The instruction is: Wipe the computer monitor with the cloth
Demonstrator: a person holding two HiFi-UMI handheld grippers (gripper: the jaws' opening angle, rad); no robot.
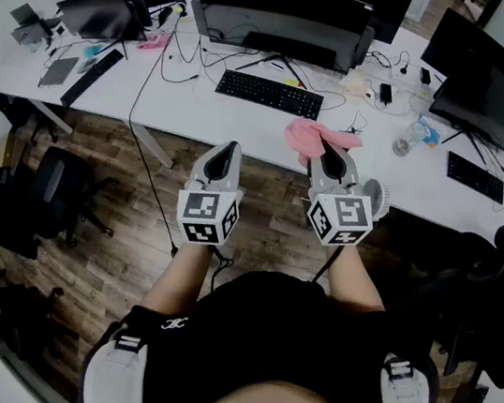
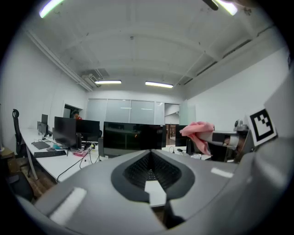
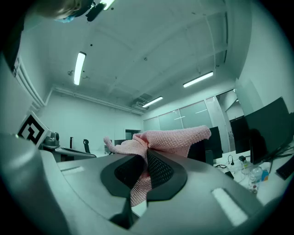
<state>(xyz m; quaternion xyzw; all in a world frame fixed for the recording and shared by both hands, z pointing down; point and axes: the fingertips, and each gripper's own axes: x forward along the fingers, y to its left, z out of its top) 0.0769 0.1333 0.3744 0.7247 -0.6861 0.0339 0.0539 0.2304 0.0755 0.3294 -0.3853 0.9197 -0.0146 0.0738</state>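
Observation:
A wide dark monitor (image 1: 283,3) stands at the back of the white desk (image 1: 200,107), straight ahead; in the left gripper view the monitor (image 2: 133,136) is beyond the jaws. A pink knitted cloth (image 1: 311,139) hangs from my right gripper (image 1: 327,160), which is shut on it in front of the desk edge. In the right gripper view the cloth (image 3: 177,139) bunches above the right gripper (image 3: 146,155) and trails down between the jaws. My left gripper (image 1: 225,156) is held beside it, over the floor, shut and empty. The left gripper (image 2: 150,153) points at the monitor, with the cloth (image 2: 197,133) to its right.
A black keyboard (image 1: 269,93) lies before the monitor among loose cables. More monitors (image 1: 489,102) and a water bottle (image 1: 406,138) are at the right, another screen (image 1: 102,13) at the left. Office chairs (image 1: 54,193) stand on the wood floor either side of me.

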